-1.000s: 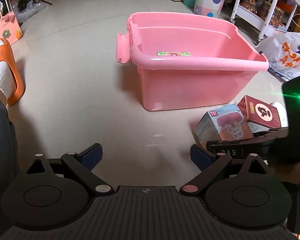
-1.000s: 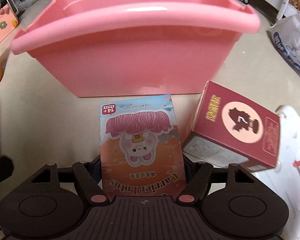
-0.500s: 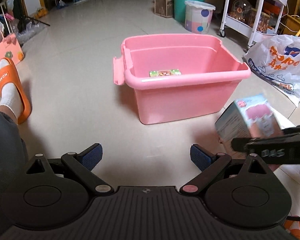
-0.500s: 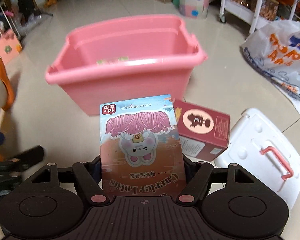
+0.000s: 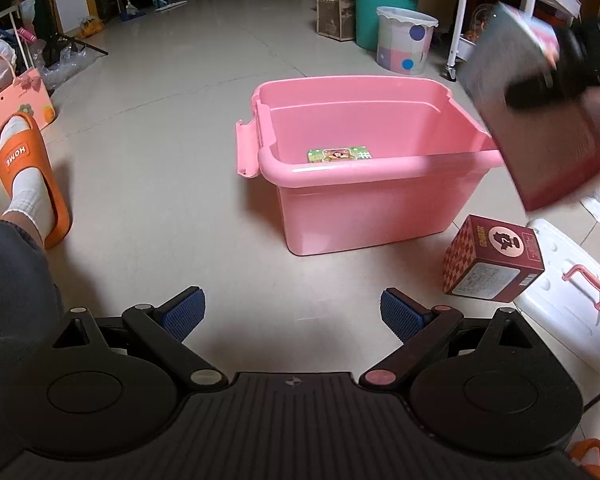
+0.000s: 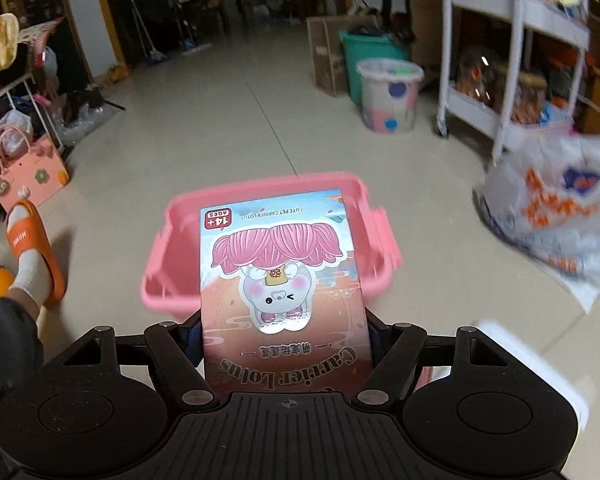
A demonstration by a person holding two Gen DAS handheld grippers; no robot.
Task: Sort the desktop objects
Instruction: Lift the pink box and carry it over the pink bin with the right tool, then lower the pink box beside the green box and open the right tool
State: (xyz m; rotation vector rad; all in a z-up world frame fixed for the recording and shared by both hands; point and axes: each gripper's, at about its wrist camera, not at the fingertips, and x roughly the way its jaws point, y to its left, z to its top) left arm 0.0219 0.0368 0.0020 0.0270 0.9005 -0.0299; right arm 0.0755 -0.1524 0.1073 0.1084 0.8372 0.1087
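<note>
Overhead, the right gripper point(image 6: 286, 344) is clamped on the Carrier Lotus box point(image 6: 284, 280), its pads pressing both side faces, and the box hangs in the air above the pink bin point(image 5: 364, 184). Lower down, the left gripper point(image 5: 292, 316) holds nothing, fingers point(image 5: 182, 314) spread wide over bare floor point(image 5: 160, 160). Inside the bin, a small green box point(image 5: 339, 155) lies flat against the near wall. Just beside the bin's near right corner, a maroon box point(image 5: 494, 260) rests tilted against the white lid point(image 5: 572, 304) on the floor.
</note>
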